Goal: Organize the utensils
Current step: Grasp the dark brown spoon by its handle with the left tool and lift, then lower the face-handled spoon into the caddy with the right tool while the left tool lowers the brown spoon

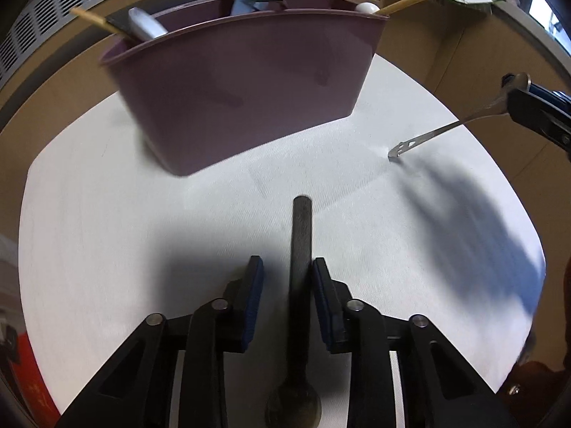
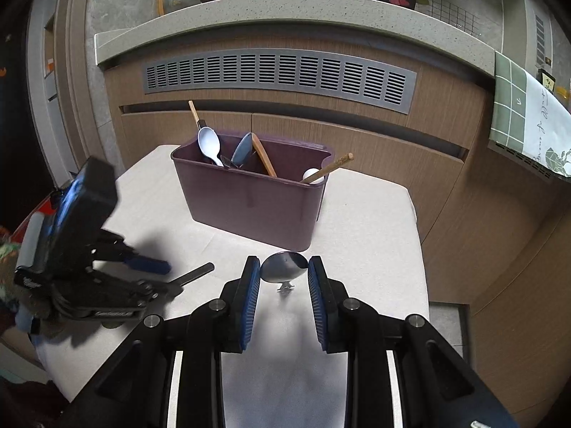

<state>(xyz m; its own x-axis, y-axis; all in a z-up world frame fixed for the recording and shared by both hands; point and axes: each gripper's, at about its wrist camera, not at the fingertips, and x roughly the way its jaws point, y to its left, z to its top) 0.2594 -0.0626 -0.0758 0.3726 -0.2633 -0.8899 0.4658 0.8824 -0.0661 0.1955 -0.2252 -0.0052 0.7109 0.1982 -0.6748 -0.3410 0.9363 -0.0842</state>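
Observation:
A purple utensil caddy [image 1: 242, 96] stands on the white table and holds several spoons and wooden chopsticks; it also shows in the right wrist view [image 2: 257, 199]. My left gripper [image 1: 287, 274] is open around a dark spoon [image 1: 301, 249] that lies on the table with its handle toward the caddy. My right gripper [image 2: 283, 274] grips the bowl of a metal spoon [image 2: 285, 267] and holds it tilted, handle tip touching the table [image 1: 403, 148]. The left gripper also shows in the right wrist view [image 2: 150, 265].
The white table [image 1: 107, 214] is small, with edges close on all sides. A wooden cabinet with a grey vent grille [image 2: 278, 75] stands behind it. A green checked cloth [image 2: 524, 121] hangs from the counter at right.

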